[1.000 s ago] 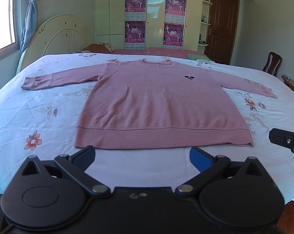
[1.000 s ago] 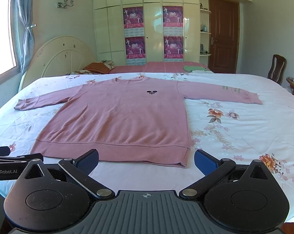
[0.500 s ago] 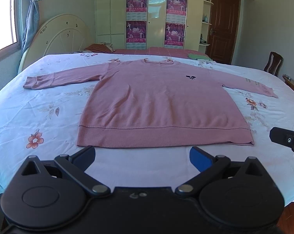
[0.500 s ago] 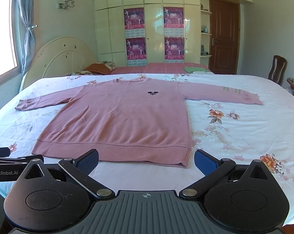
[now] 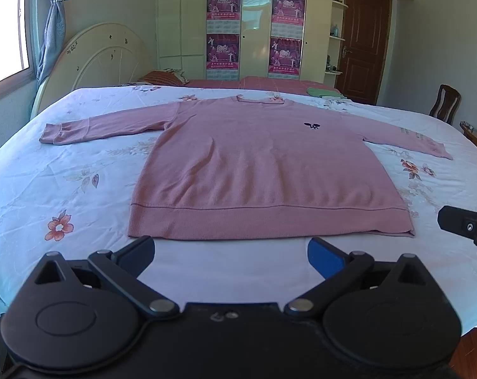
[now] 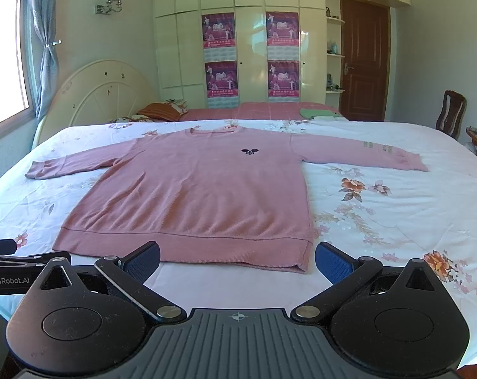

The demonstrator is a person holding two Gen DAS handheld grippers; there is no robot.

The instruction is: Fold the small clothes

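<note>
A pink long-sleeved sweater (image 5: 263, 170) (image 6: 203, 195) lies flat and face up on the bed, both sleeves spread out, a small dark emblem on its chest. Its hem runs along the near side. My left gripper (image 5: 231, 249) is open, hovering just short of the hem with nothing between its blue pads. My right gripper (image 6: 237, 257) is open too, in front of the hem's right corner, and holds nothing. In the left wrist view the right gripper's black tip (image 5: 466, 225) shows at the right edge; in the right wrist view the left gripper's arm (image 6: 14, 265) shows at the left.
The bed carries a white flowered sheet (image 5: 58, 195) (image 6: 396, 208). A cream headboard (image 6: 102, 91) stands at the left, a wardrobe with posters (image 6: 251, 53) behind. A wooden chair (image 6: 451, 113) and brown door (image 6: 363, 60) are at the right. A green cloth (image 6: 317, 113) lies at the back.
Both views have shifted very slightly; the sweater sits a touch higher in the left wrist view. Both grippers stay open and the sweater has not moved.
</note>
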